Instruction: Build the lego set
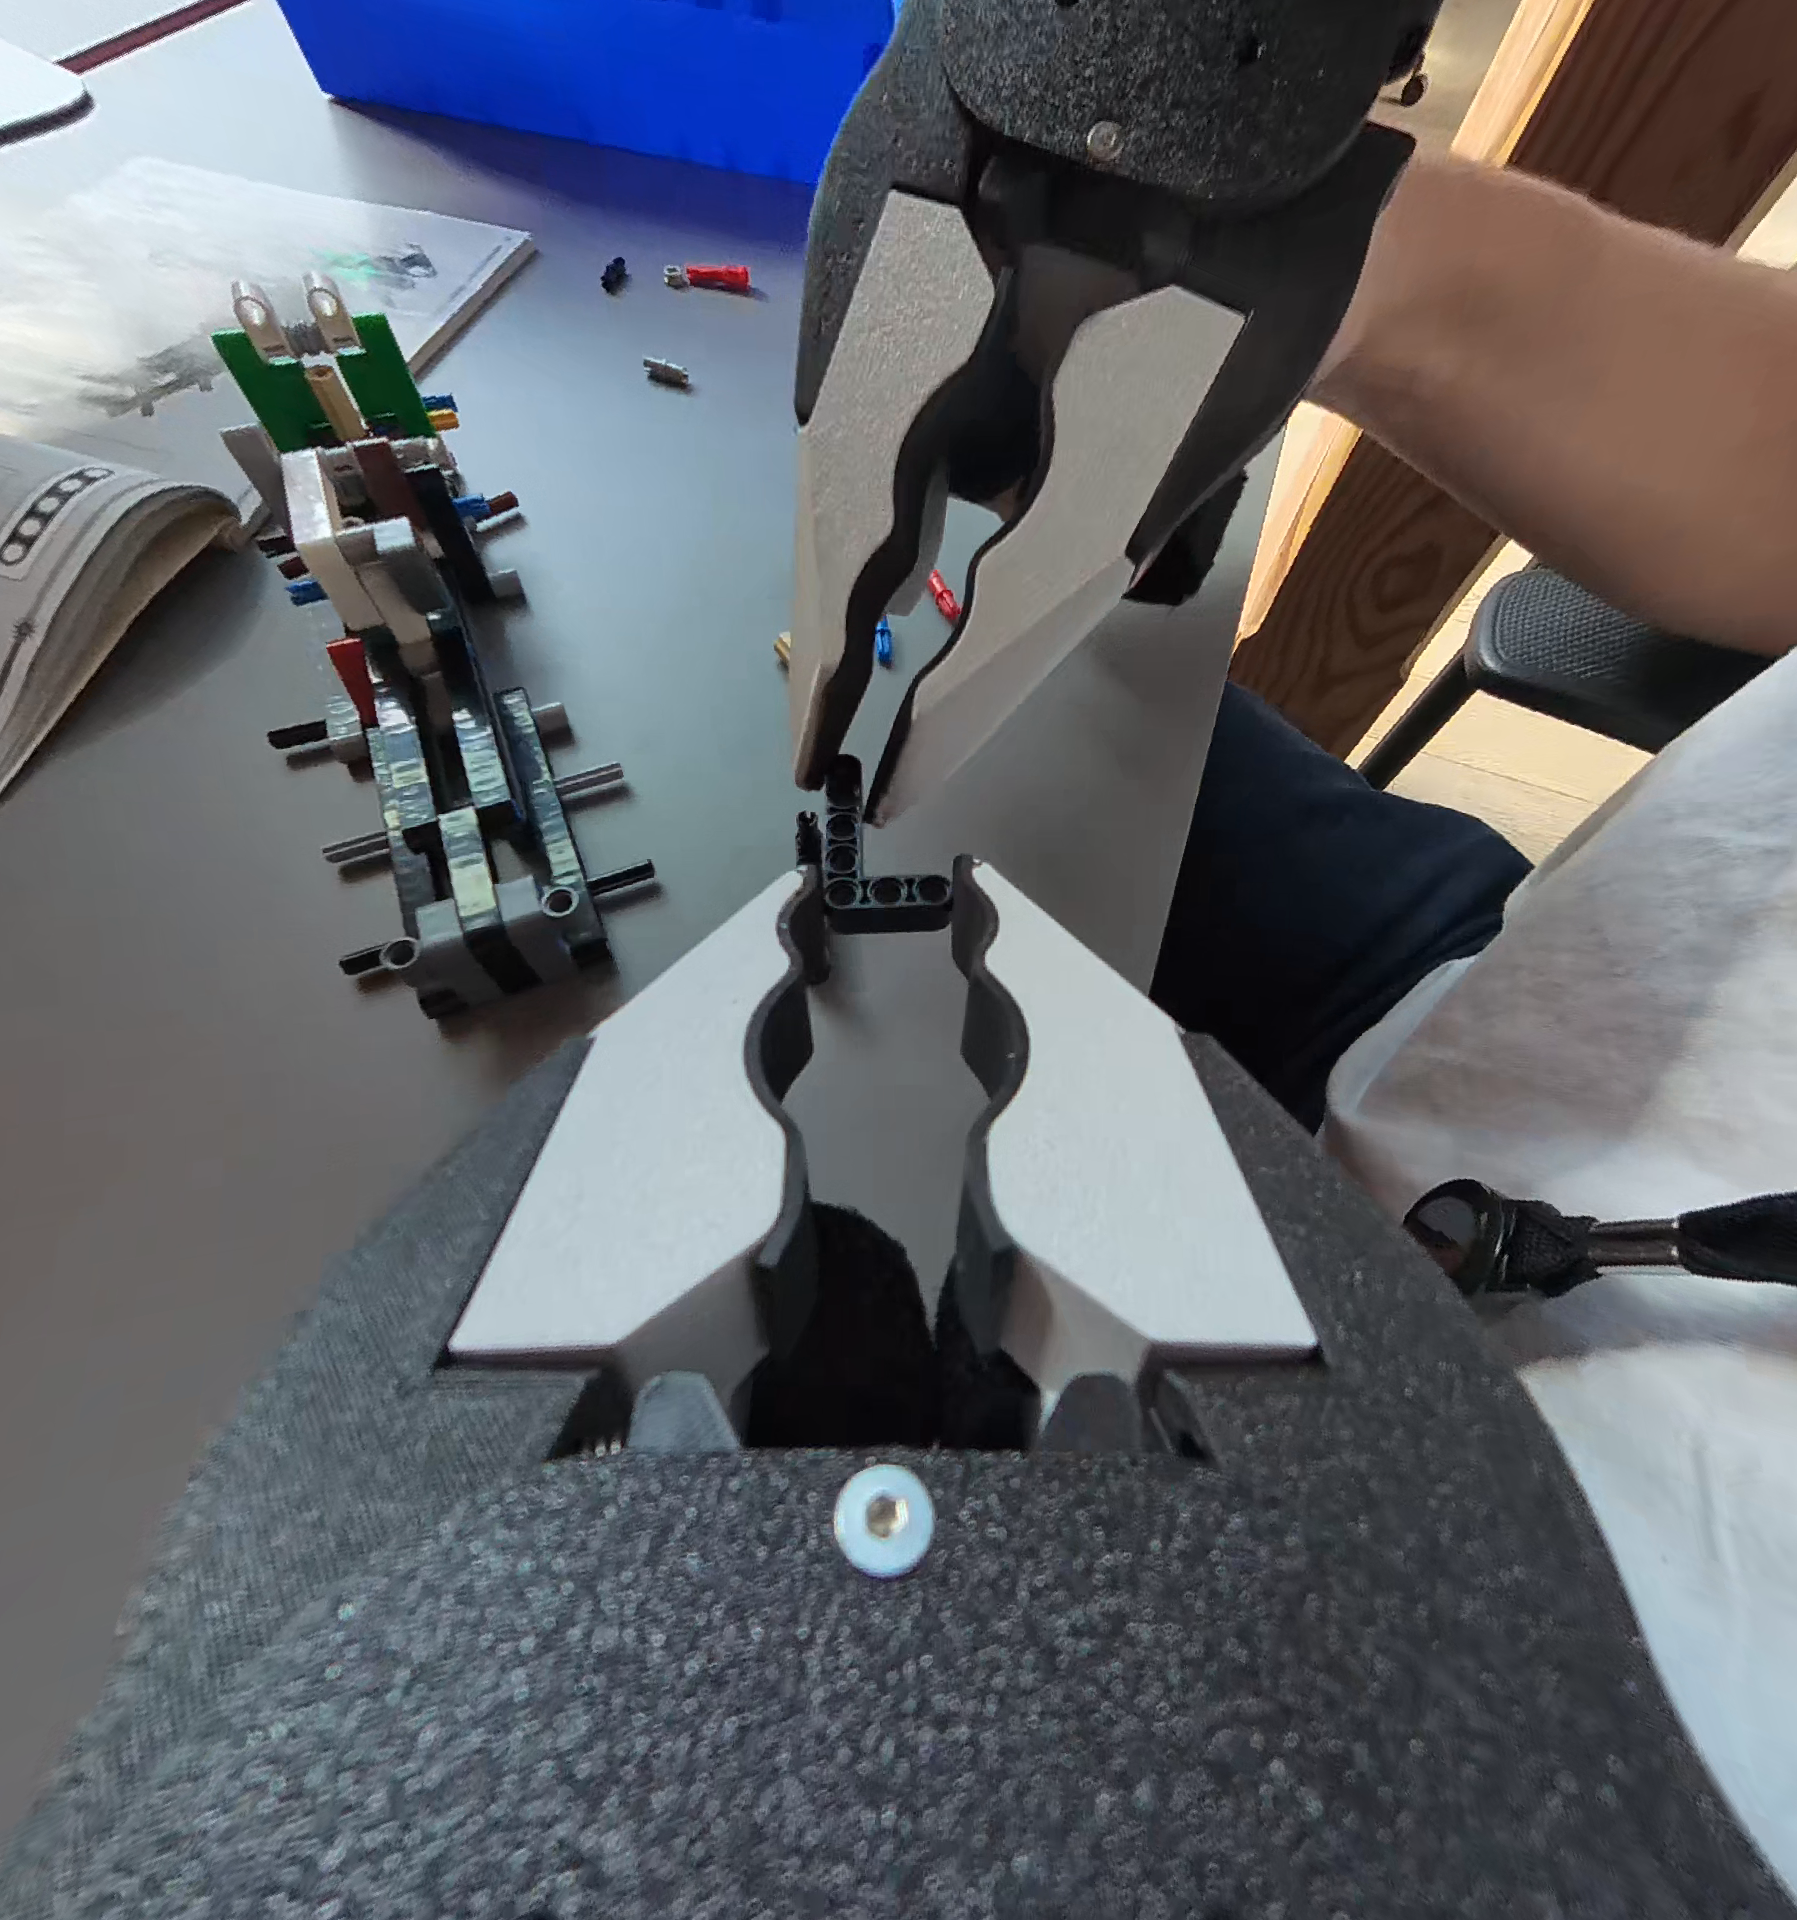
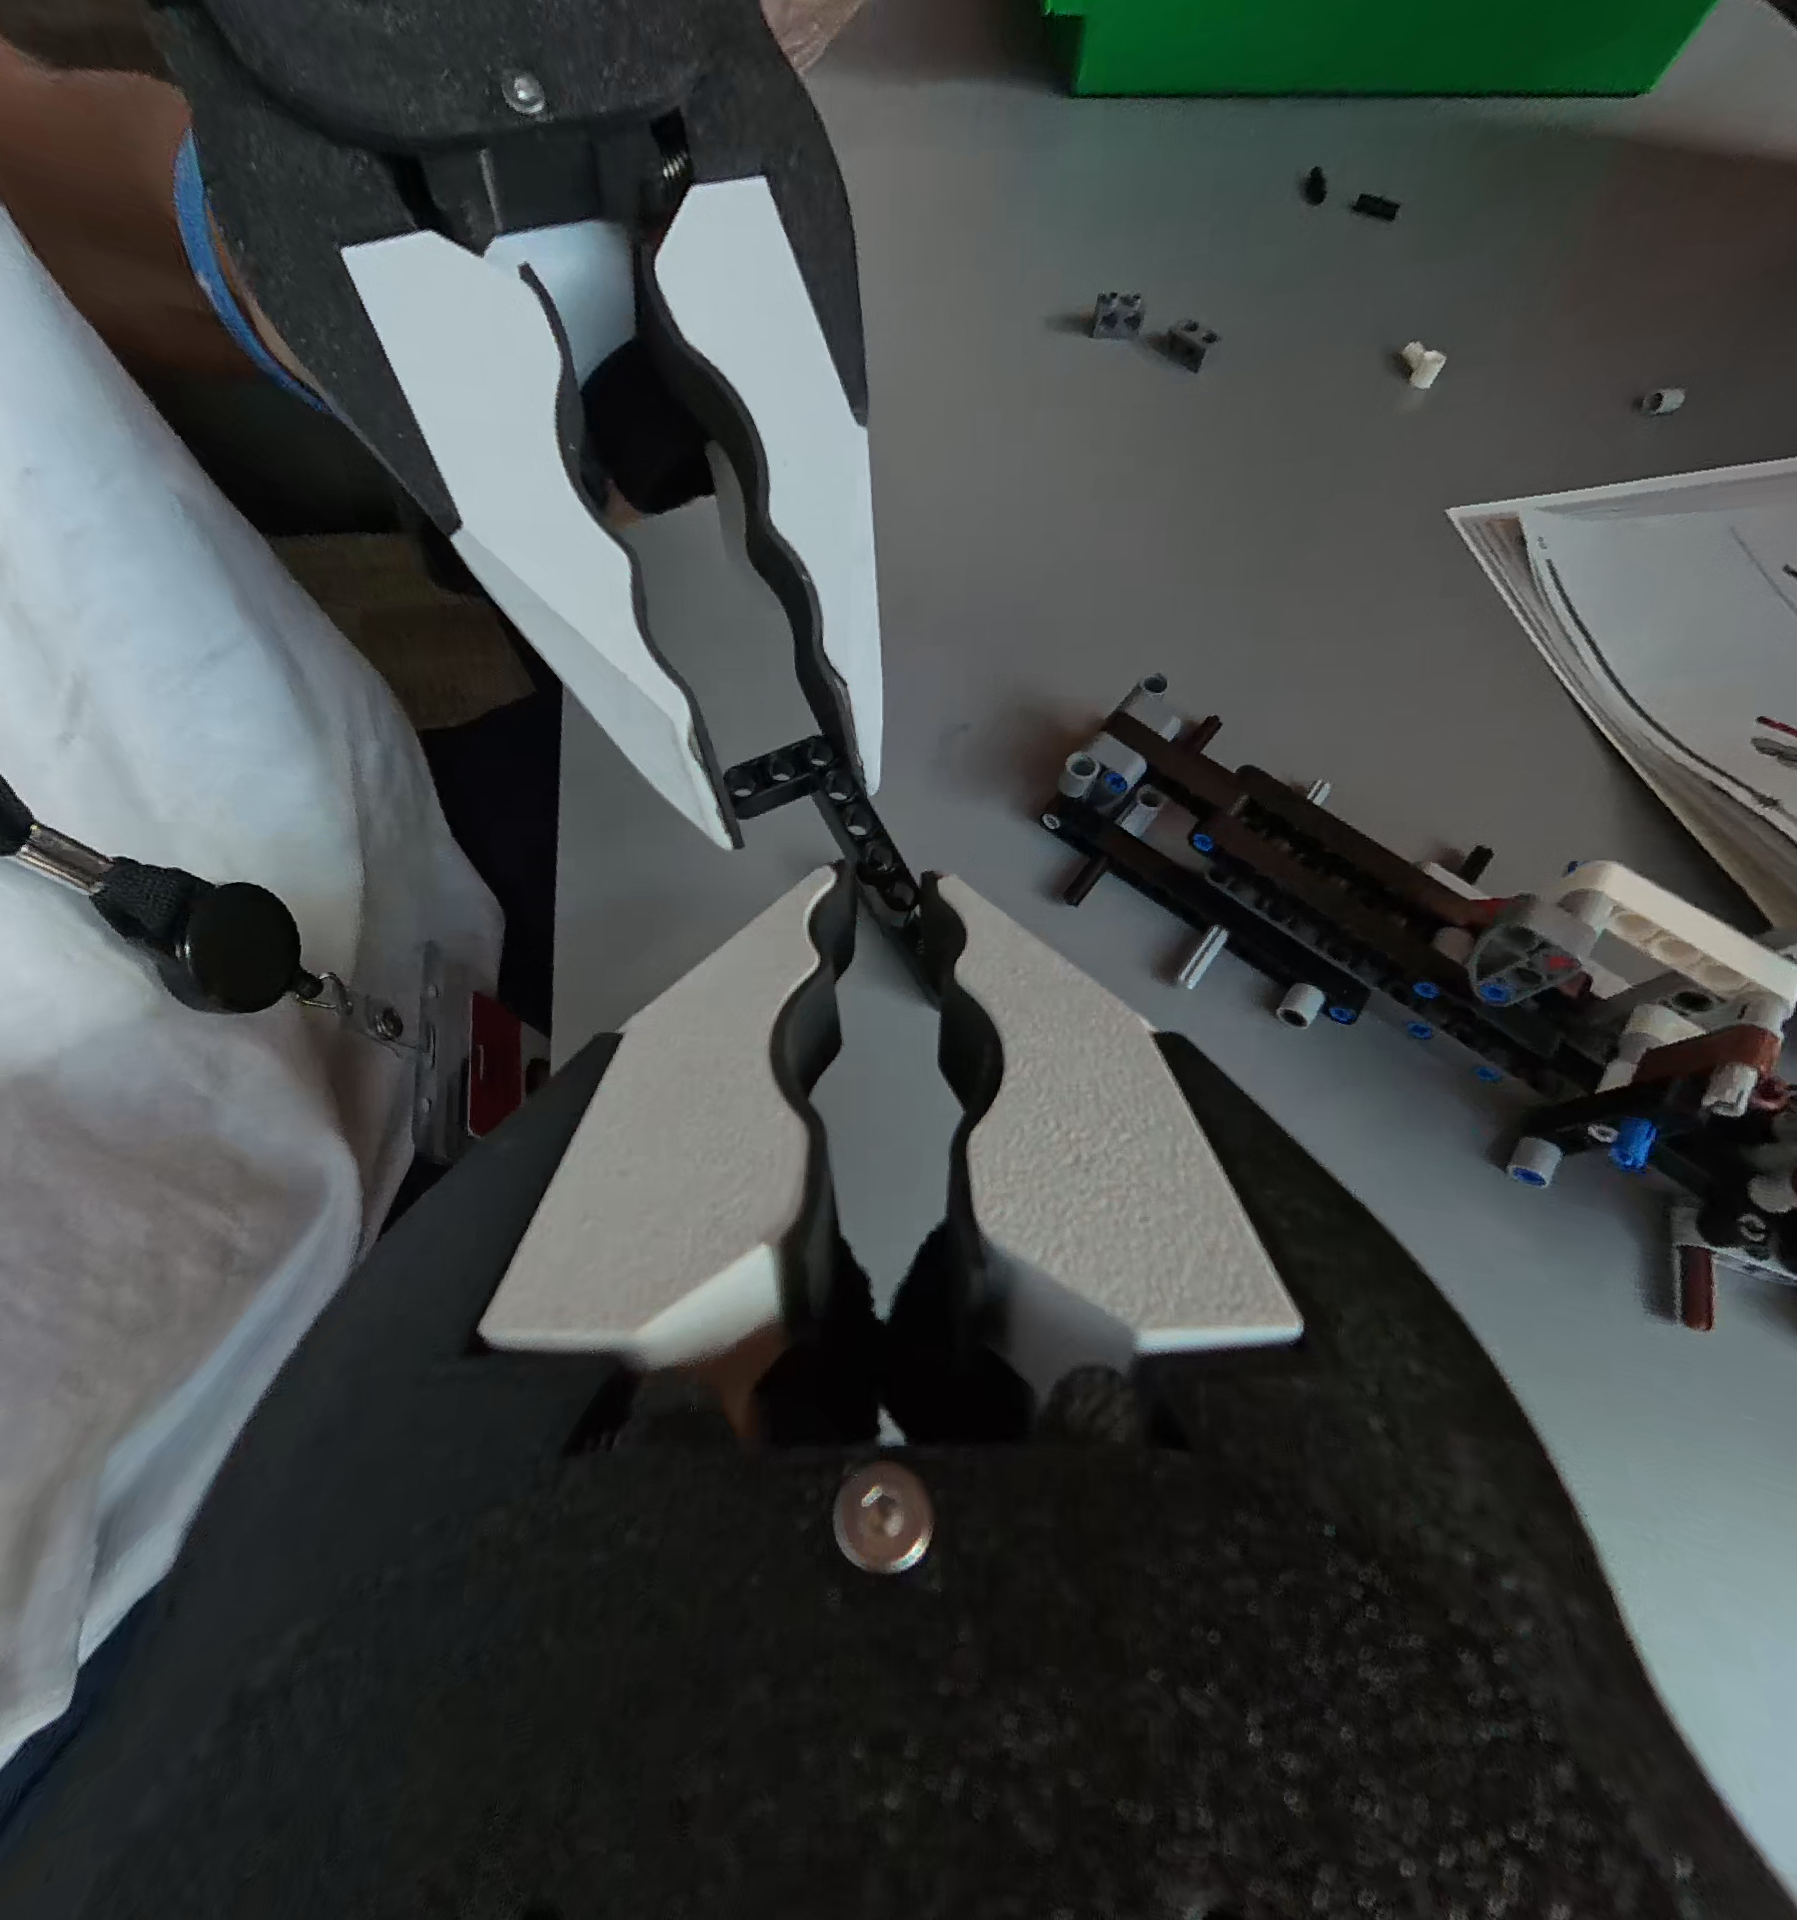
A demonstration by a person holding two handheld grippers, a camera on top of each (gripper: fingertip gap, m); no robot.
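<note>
A black L-shaped beam (image 1: 878, 888) is held in the air between both grippers, above the near table edge. My left gripper (image 1: 883, 878) is shut on its short arm, which spans the gap between the fingertips. My right gripper (image 1: 850, 795) comes down from above and is shut on the end of the long arm. In the right wrist view the right gripper (image 2: 886, 883) pinches the long arm (image 2: 878, 862) and the left gripper (image 2: 790, 800) holds the short arm. A small black pin (image 1: 806, 831) sticks out at the beam's left side. The part-built model (image 1: 458, 727) lies on the table to the left.
The model (image 2: 1393, 935) and an open instruction booklet (image 2: 1704, 675) lie right of the right gripper. The booklet (image 1: 94, 520), a blue bin (image 1: 582, 73) and loose pins (image 1: 707, 275) show in the left view. There is also a green bin (image 2: 1372, 42), small loose pieces (image 2: 1122, 312) and a chair armrest (image 1: 1559, 634). My two grippers' fingertips are within a few centimetres of each other.
</note>
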